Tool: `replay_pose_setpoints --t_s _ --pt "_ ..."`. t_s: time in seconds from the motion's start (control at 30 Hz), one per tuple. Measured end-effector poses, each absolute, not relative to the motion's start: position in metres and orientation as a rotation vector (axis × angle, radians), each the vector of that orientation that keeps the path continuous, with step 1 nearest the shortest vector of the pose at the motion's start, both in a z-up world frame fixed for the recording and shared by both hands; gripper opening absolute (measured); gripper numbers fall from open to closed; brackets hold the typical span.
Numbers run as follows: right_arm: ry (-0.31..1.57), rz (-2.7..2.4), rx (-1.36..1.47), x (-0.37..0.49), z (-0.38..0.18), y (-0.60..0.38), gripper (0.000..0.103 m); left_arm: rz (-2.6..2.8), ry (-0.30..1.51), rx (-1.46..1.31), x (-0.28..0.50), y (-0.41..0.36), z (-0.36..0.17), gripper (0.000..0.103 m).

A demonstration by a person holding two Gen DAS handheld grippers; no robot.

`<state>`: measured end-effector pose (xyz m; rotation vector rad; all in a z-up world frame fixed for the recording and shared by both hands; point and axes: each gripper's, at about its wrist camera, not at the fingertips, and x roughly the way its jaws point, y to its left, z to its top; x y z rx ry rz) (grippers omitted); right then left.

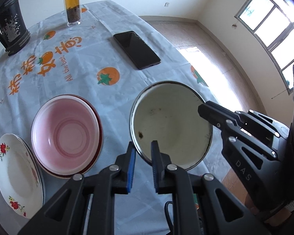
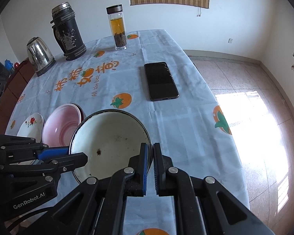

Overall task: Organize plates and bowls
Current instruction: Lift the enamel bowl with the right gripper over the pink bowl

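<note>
A white enamel bowl (image 1: 170,121) with a dark rim and a few brown specks inside is held between both grippers. My left gripper (image 1: 143,144) is shut on its near rim, one blue pad inside and one outside. My right gripper (image 2: 150,145) is shut on the bowl's (image 2: 111,141) opposite rim. The bowl appears raised a little off the cloth. To its left a pink bowl (image 1: 65,135) sits nested in a dark red one, and beside that is a white plate with red flowers (image 1: 15,174), stacked on another.
The table (image 2: 186,133) has a pale cloth printed with orange fruit. On it are a black phone (image 2: 160,81), a glass tea bottle (image 2: 118,27), a worn black flask (image 2: 68,31) and a steel kettle (image 2: 40,56). The table's edge and the tiled floor lie to the right.
</note>
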<state>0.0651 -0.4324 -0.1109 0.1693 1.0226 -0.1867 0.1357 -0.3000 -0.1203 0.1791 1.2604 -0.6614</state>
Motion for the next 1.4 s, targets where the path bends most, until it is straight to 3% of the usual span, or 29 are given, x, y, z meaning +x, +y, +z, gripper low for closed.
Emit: replay_pose_setpoints --t_s 0.67,1.4 --pt "0.972 -0.079 0.121 0.091 -0.088 -0.380 0.007 -0.553 1.221 0.109 0.146 -0.242 -0.097 0.013" --pt "0.993 0.039 0.070 0.131 -0.101 -0.328 0.007 -0.426 1.233 0.033 0.170 -0.184 -0.104 0.013"
